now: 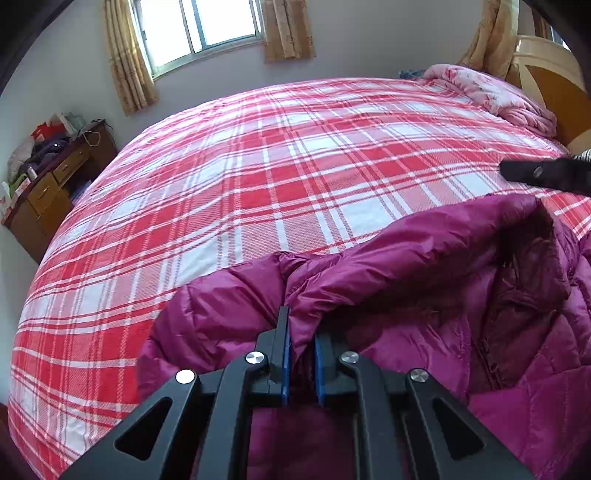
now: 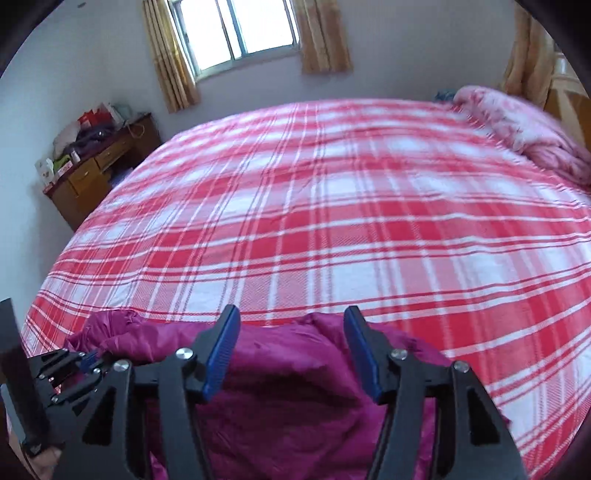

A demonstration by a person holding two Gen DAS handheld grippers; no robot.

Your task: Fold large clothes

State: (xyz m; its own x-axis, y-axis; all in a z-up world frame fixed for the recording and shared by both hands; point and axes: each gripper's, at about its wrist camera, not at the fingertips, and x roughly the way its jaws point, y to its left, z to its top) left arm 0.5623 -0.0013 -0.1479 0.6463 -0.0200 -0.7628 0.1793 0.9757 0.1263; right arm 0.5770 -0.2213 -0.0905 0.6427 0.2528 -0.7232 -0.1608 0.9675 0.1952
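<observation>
A magenta puffer jacket [image 1: 424,280] lies on the near edge of a bed with a red and white plaid cover [image 1: 277,166]. My left gripper [image 1: 301,332] is shut on a fold of the jacket's edge, the fabric pinched between its blue pads. The jacket's dark inner lining and zip show to the right. My right gripper [image 2: 291,321] is open and empty, its blue pads spread just above the jacket [image 2: 280,398]. The left gripper also shows in the right wrist view [image 2: 86,360] at the lower left, on the jacket. The right gripper's black tip shows in the left wrist view [image 1: 517,171].
A pink quilt [image 1: 491,92] is bunched at the bed's far right by the wooden headboard [image 1: 554,85]. A cluttered wooden desk [image 1: 55,177] stands at the left wall. A curtained window [image 1: 199,26] is behind the bed.
</observation>
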